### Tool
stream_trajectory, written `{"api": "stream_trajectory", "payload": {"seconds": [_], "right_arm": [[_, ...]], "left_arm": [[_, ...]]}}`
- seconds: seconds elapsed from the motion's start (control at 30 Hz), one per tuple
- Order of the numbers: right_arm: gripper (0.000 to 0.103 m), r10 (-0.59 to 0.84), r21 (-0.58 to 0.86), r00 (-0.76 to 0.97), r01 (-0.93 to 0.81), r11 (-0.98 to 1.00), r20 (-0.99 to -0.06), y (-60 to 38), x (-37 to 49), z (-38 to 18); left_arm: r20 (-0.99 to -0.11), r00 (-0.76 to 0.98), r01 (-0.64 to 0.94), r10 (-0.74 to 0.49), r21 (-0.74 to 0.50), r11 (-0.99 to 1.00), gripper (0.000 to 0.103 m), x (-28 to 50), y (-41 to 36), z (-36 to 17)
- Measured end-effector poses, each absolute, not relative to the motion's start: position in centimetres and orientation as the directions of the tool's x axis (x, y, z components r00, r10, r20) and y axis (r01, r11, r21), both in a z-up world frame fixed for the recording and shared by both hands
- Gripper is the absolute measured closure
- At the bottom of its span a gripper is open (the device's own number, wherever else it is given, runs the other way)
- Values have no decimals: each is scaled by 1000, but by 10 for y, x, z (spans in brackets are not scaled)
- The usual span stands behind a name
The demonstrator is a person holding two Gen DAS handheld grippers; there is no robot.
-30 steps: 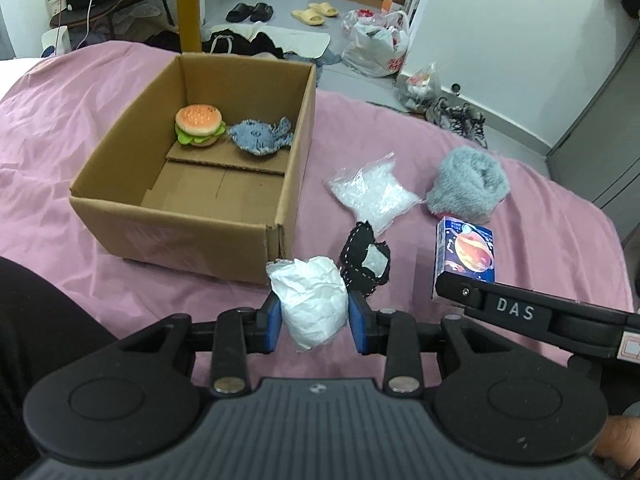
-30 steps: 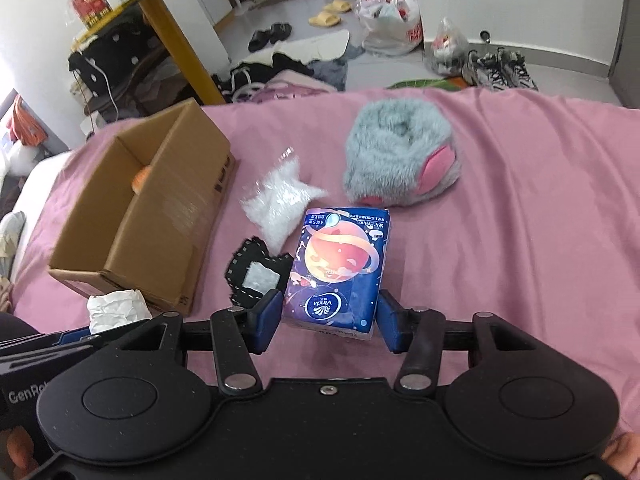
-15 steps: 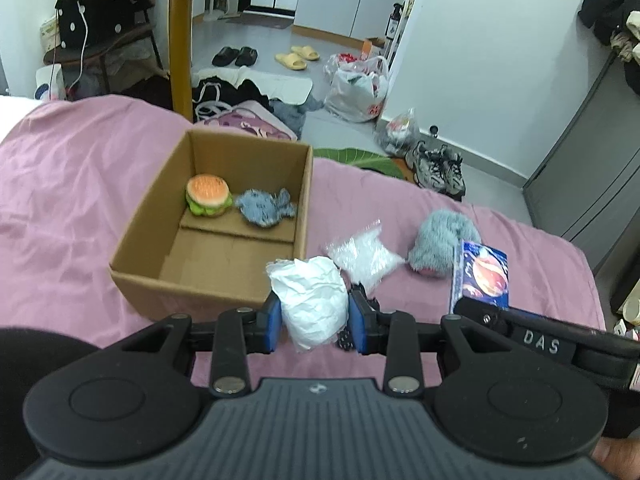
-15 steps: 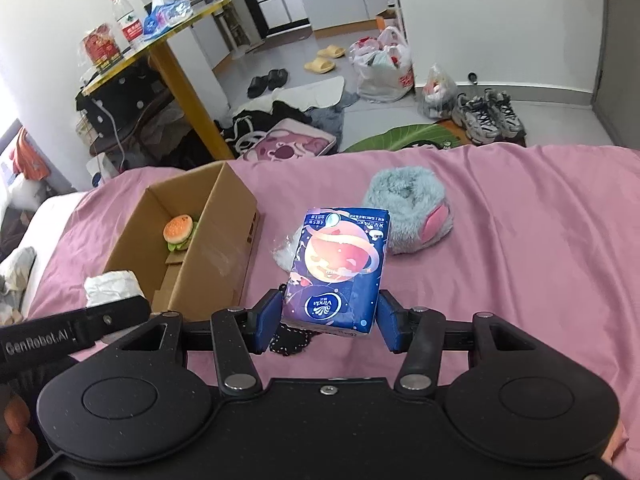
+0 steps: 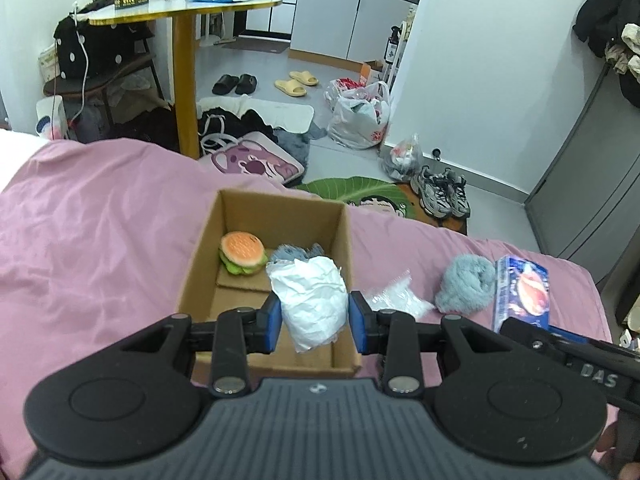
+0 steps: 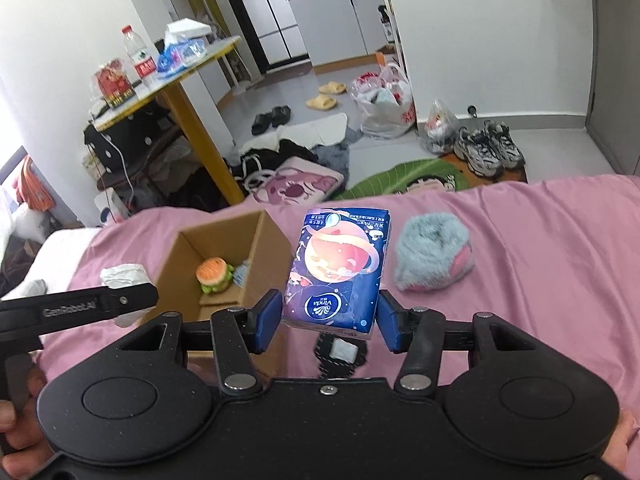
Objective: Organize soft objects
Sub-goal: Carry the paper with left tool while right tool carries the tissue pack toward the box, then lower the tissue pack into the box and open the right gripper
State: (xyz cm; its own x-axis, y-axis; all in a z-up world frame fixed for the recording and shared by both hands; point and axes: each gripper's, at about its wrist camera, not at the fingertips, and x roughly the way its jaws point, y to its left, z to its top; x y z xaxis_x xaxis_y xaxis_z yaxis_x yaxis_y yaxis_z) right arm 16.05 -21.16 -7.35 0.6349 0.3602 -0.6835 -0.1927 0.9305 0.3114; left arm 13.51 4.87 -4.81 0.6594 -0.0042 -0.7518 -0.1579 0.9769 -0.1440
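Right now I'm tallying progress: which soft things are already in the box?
The burger toy and the blue knit piece lie in the box; the rest are on the bed or held in fingers.

Left tongs (image 5: 315, 316) and right tongs (image 6: 330, 320) both raised, clamped shut on loads.

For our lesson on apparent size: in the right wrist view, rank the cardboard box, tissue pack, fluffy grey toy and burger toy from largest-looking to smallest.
1. Cardboard box
2. Tissue pack, though it is held close to the camera, so its rank is unsure
3. Fluffy grey toy
4. Burger toy
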Motion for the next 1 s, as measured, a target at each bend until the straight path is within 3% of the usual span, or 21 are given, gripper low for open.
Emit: {"api": "stream_trajectory", "payload": {"seconds": [0.43, 1.0], "right_arm": [[53, 404, 332, 635, -237, 913, -658, -181, 165, -64], [52, 448, 371, 579, -255, 893, -681, -148, 184, -82]], "left_arm": [[-747, 665, -146, 14, -111, 983, 69, 153, 79, -47], [-817, 577, -173, 8, -112, 979, 69, 186, 106, -94]]}}
